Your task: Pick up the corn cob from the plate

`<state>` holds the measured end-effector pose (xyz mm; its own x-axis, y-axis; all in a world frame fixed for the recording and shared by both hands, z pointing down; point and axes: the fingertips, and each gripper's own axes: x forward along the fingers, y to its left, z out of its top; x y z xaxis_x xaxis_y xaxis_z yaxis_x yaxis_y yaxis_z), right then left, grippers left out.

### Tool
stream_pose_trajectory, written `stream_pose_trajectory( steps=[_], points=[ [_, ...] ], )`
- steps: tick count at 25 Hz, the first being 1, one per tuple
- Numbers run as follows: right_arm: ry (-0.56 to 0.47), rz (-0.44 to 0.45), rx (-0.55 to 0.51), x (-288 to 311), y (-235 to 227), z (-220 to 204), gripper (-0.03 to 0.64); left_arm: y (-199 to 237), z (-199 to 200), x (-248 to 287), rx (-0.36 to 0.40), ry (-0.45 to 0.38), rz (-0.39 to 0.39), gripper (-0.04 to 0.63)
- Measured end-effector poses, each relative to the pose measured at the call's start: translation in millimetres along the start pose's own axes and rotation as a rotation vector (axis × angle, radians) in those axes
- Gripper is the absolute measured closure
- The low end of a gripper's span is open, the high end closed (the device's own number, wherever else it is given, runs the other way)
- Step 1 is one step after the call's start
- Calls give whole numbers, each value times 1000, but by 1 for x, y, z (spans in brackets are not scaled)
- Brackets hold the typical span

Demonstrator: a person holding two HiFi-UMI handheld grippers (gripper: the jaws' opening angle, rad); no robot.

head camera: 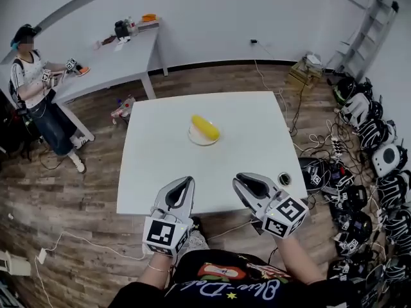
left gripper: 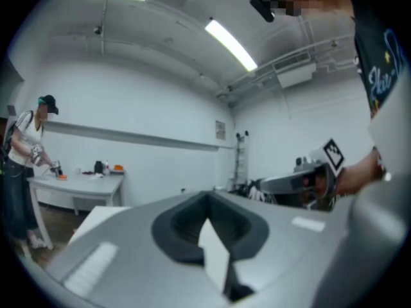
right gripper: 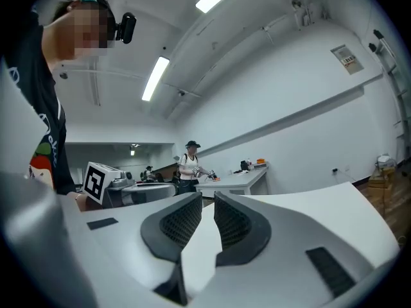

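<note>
The yellow corn cob lies on a small white plate near the middle of the white table. Both grippers hover at the table's near edge, well short of the plate. My left gripper is shut and holds nothing; in its own view its jaws meet at the tips. My right gripper is also shut and empty, with only a thin slit between its ribbed pads. Neither gripper view shows the corn. Each gripper view shows the other gripper beside it.
A small round dark thing sits near the table's front right corner. Another person stands at the far left by a second table with items on it. Headsets and cables crowd the floor on the right, below a ladder.
</note>
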<state>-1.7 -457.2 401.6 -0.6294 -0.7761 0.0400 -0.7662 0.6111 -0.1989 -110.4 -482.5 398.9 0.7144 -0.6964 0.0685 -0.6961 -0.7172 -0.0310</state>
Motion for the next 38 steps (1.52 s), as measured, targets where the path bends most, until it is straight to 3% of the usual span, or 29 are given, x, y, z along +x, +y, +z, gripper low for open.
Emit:
stream_pose_trajectory(
  steps=[7, 12, 16, 18, 27, 31, 38],
  points=[
    [166, -76, -19, 125, -70, -21, 489, 88, -9, 73, -20, 30, -105, 597],
    [321, -99, -78, 182, -123, -35, 388, 118, -13, 118, -43, 41, -137, 597],
    [477, -121, -198, 221, -172, -60, 373, 134, -9, 135, -50, 43, -107, 597],
    [571, -128, -243, 238, -194, -79, 368, 144, -12, 137, -92, 51, -76, 597],
    [823, -75, -194, 282, -231, -145, 360, 173, -38, 133, -199, 116, -8, 597],
    [877, -75, -133, 290, -239, -165, 357, 173, -41, 136, -177, 136, -6, 597],
    [858, -108, -169, 297, -240, -165, 359, 164, -39, 138, -119, 146, -40, 597]
  ],
)
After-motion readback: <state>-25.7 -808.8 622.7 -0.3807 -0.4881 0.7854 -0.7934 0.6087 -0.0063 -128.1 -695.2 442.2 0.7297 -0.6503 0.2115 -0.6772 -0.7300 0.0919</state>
